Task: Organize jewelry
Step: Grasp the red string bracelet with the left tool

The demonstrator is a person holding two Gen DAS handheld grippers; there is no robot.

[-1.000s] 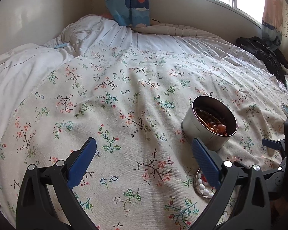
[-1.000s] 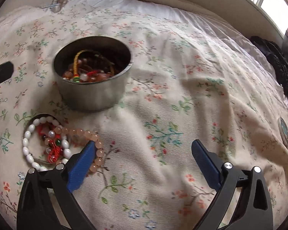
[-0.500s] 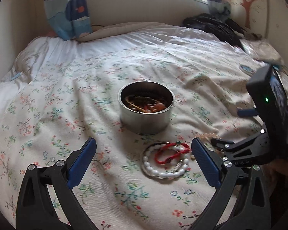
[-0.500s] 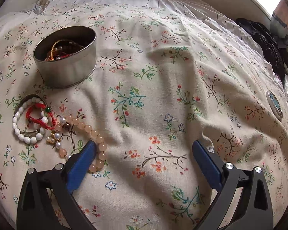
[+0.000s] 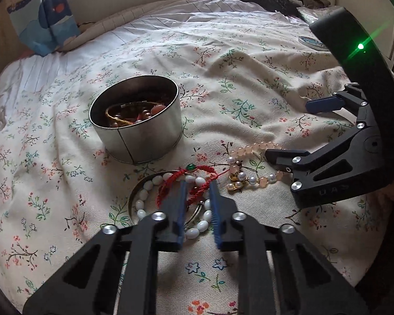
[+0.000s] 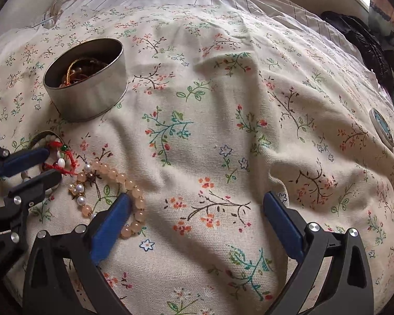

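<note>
Two tools over the bed: left tool (image 5: pixel 197 183) clamped on the red cord bracelet (image 5: pixel 197 193), right tool (image 6: pixel 197 204) spread apart.

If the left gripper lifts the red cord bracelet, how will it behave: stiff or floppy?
Probably floppy: the red cord bracelet lies in loose bends across the white bead bracelet. It looks light. It may drag its neighbours, since it overlaps those beads where the left gripper has shut on it.
</note>
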